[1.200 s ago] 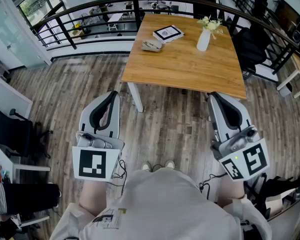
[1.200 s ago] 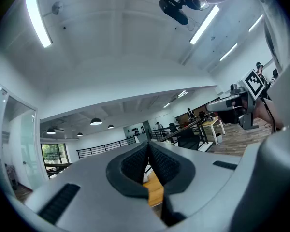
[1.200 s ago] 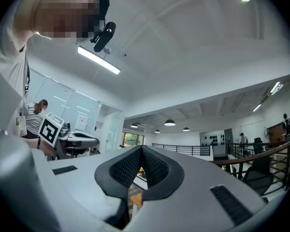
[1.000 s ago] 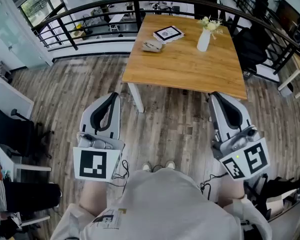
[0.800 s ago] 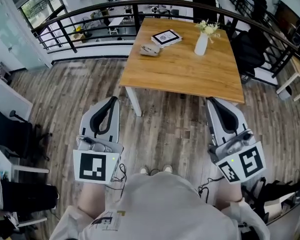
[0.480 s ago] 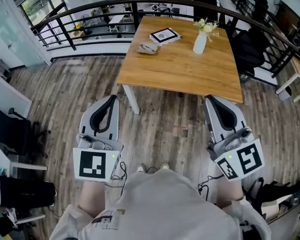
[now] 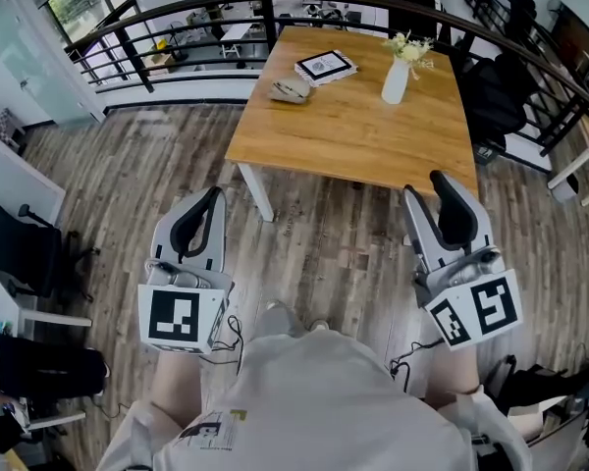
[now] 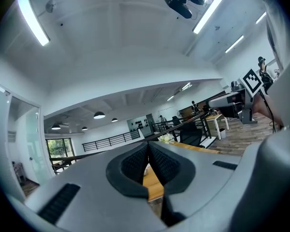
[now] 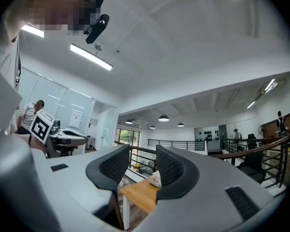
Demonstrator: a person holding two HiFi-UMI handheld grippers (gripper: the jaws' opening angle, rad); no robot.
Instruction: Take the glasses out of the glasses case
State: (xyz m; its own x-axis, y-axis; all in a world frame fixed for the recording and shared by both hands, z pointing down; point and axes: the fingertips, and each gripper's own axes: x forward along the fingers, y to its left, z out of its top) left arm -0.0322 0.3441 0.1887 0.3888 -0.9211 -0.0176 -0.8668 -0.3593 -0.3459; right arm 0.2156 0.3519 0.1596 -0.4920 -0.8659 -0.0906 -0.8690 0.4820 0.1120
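The glasses case point(image 7: 291, 89), a small grey-beige pouch, lies near the far left corner of the wooden table point(image 7: 353, 130). No glasses are visible. Both grippers hang level over the floor, well short of the table. My left gripper point(image 7: 212, 200) is shut, and in the left gripper view its ribbed pads point(image 8: 135, 164) meet with nothing between them. My right gripper point(image 7: 424, 186) is at the right, near the table's front right corner. Its jaws are opening, and in the right gripper view point(image 9: 142, 166) the gap between them is empty.
A book or tablet point(image 7: 326, 66) lies beside the case. A white vase with flowers point(image 7: 398, 78) stands at the table's far right. A black railing point(image 7: 177, 37) curves behind the table, dark chairs point(image 7: 496, 91) stand to its right, and wood floor point(image 7: 324, 243) lies below me.
My right gripper's jaws have gone from shut to open. Both grippers have moved forward a little toward the table. The left gripper stays shut.
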